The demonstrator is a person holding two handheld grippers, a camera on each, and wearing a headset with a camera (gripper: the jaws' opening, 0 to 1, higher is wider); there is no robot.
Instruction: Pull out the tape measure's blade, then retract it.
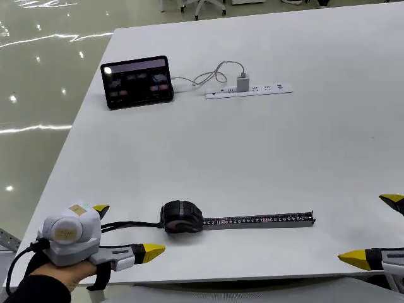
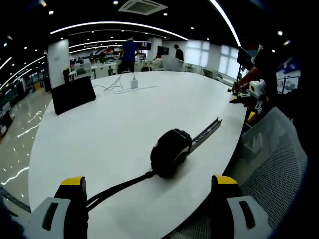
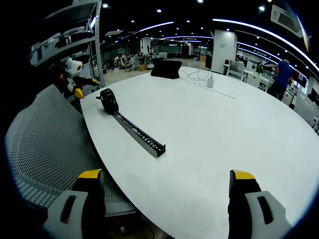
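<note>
The tape measure (image 1: 182, 216) lies near the front edge of the white table (image 1: 252, 145), left of centre. Its blade (image 1: 259, 220) is drawn out flat to the right, and a dark strap (image 1: 129, 224) trails to the left. The left gripper (image 1: 126, 230) sits just left of the case, jaws spread wide with the strap running between them, gripping nothing. The right gripper (image 1: 374, 228) is at the near right, well apart from the blade's tip, also wide open and empty. At the far left stand a tablet (image 1: 137, 81) and a power strip (image 1: 249, 90).
</note>
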